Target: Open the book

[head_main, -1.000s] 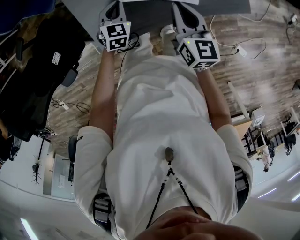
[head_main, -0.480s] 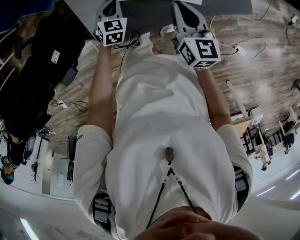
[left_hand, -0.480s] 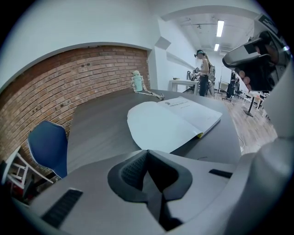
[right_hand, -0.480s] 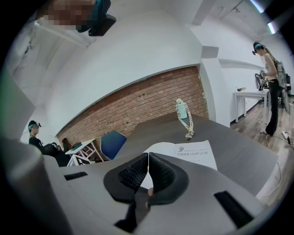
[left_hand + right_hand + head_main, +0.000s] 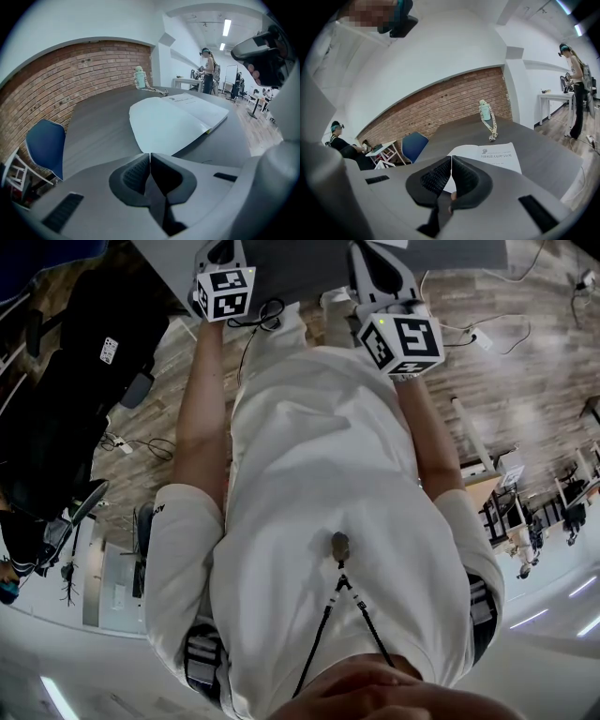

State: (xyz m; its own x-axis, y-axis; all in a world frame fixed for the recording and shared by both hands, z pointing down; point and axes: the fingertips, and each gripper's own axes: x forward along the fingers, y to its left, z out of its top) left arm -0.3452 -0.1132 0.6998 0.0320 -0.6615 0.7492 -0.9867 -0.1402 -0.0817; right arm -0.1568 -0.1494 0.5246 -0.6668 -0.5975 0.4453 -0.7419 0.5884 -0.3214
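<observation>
A book [image 5: 174,123] lies open on the dark grey table [image 5: 96,124]: a pale blue leaf is spread to the left and a white printed page [image 5: 201,105] to the right. The right gripper view shows the same book [image 5: 499,157] just past the jaws. My left gripper [image 5: 150,155] hovers short of the blue leaf's near edge, shut with nothing in it. My right gripper [image 5: 452,158] is shut and empty too, aimed at the book's near corner. In the head view both grippers [image 5: 225,277] [image 5: 392,310] reach over the table's edge [image 5: 309,263] at the top.
A small skeleton figure [image 5: 140,78] [image 5: 487,116] stands on the table beyond the book, before a brick wall. A blue chair [image 5: 44,146] [image 5: 415,141] sits at the table's left side. People stand at desks far right [image 5: 576,79]. A black office chair [image 5: 84,381] is to my left.
In the head view my left gripper has slid upward, further over the table. The right gripper has stayed put.
</observation>
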